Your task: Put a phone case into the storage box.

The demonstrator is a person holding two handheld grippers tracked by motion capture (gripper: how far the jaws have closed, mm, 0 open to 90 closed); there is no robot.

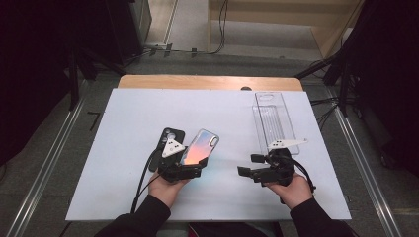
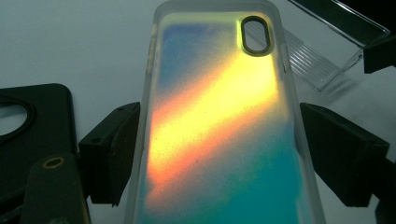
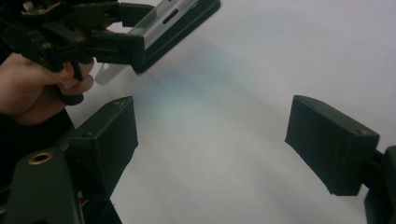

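**Iridescent case gripped by left gripper, long axis pointing to the far edge**

The left gripper [image 1: 182, 170] has its jaws clamped on the two long sides of the iridescent phone case [image 1: 199, 146], near the case's lower end. In the left gripper view the case [image 2: 219, 126] runs straight up btwn the jaws, camera cut-out at the far end, so its long axis lies along the gripper's own line and leans a bit toward the far-right corner of the white board [image 1: 123, 113]. It looks lifted or tipped off the board at the far end; can't tell how much.

The black phone case [image 1: 169, 139] lies flat just left of it, partly under the gripper's plate. The clear plastic tray [image 1: 273, 121] sits near the far-right corner, well apart.

The right gripper [image 1: 254, 170] hovers near the front edge w/ jaws wide apart, holding nothing, pointing left toward the case. In the right gripper view the case's edge [image 3: 163, 21] shows up-left of its jaws. Left hand is on the thing; the right is near, likely the one to close in on the free far end.
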